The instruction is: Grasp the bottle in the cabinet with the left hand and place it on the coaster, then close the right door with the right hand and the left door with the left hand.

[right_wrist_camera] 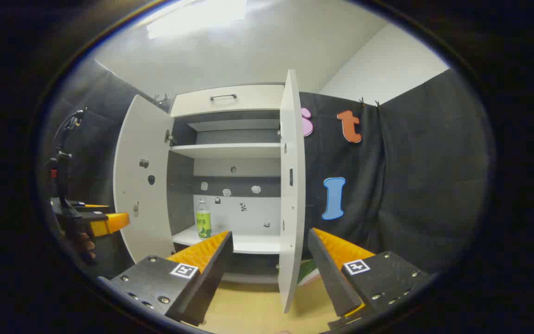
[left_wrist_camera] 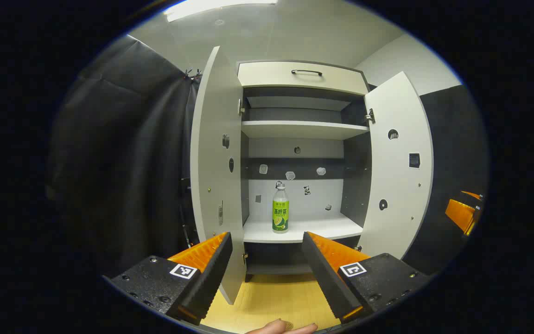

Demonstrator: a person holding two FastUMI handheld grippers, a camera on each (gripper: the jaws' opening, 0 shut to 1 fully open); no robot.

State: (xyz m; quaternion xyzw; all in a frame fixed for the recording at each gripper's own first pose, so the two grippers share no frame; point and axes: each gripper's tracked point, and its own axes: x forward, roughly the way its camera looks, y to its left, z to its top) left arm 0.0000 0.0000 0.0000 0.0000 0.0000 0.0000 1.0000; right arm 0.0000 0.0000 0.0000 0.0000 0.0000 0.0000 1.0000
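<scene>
So the cabinet (left_wrist_camera: 301, 74) is standing wide open, both doors swung out. Going left to right in the left gripper view: the left door (left_wrist_camera: 213, 176) hangs open edge-on near the camera, then there's the open interior with a drawer front and handle (left_wrist_camera: 306, 72) up top, an upper shelf (left_wrist_camera: 301, 129) and a lower shelf (left_wrist_camera: 301, 229). The bottle (left_wrist_camera: 280, 208), green label with a pale cap, stands upright on that lower shelf, a bit left of centre, close to the front edge. Then the right door (left_wrist_camera: 399, 167) is open on the far side.

The left gripper (left_wrist_camera: 267, 243) sits low in front of the cabinet with its jaws spread wide, nothing between them, well short of the bottle. A bit of a hand (left_wrist_camera: 285, 328) peeks in at the very bottom over the wooden tabletop (left_wrist_camera: 271, 297).

In the right gripper view, the left gripper (right_wrist_camera: 109, 222) shows at the far left with fingers of a hand (right_wrist_camera: 84, 246) under it. The bottle (right_wrist_camera: 203, 221) is on the lower shelf, and the right door (right_wrist_camera: 291, 185) is edge-on in the middle. The right gripper (right_wrist_camera: 269, 241) is also gaping open, holding nothing, with that door's edge lined up between its fingers but farther off. Something green and white (right_wrist_camera: 308, 273) lies low just behind the door; can't tell what it is.
</scene>
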